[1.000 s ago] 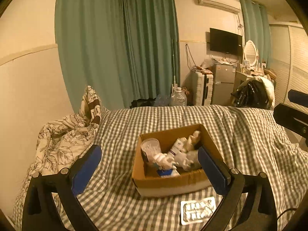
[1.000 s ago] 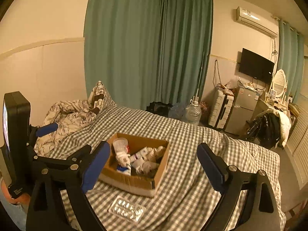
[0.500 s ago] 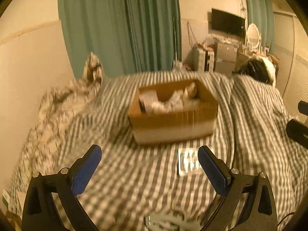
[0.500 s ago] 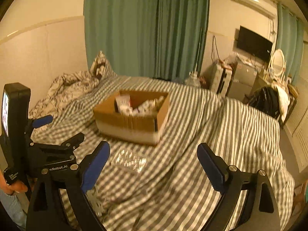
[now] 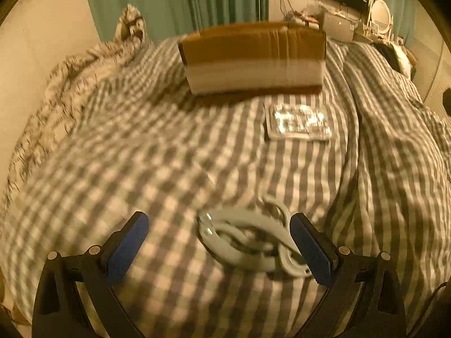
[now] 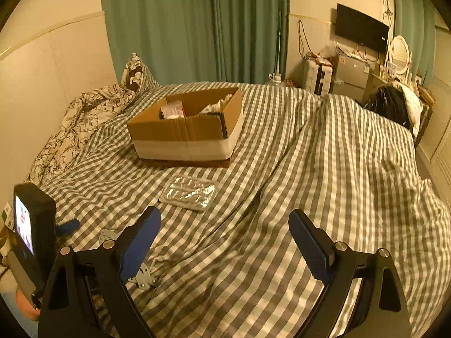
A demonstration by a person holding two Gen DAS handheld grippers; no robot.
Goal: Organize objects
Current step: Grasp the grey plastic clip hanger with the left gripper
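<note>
Left claw (image 5: 218,249) wide open, straddling cable (image 5: 248,242)

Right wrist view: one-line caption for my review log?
Open right gripper over checked bedspread, blister pack lying before cardboard box.

A lived-in bedroom at home.
A bed (image 6: 324,169) with a checked cover fills the frame; green curtains (image 6: 197,25) hang at top centre, and a wall television (image 6: 362,28), oval mirror (image 6: 398,55) and small fridge (image 6: 351,74) sit upper right.
</note>
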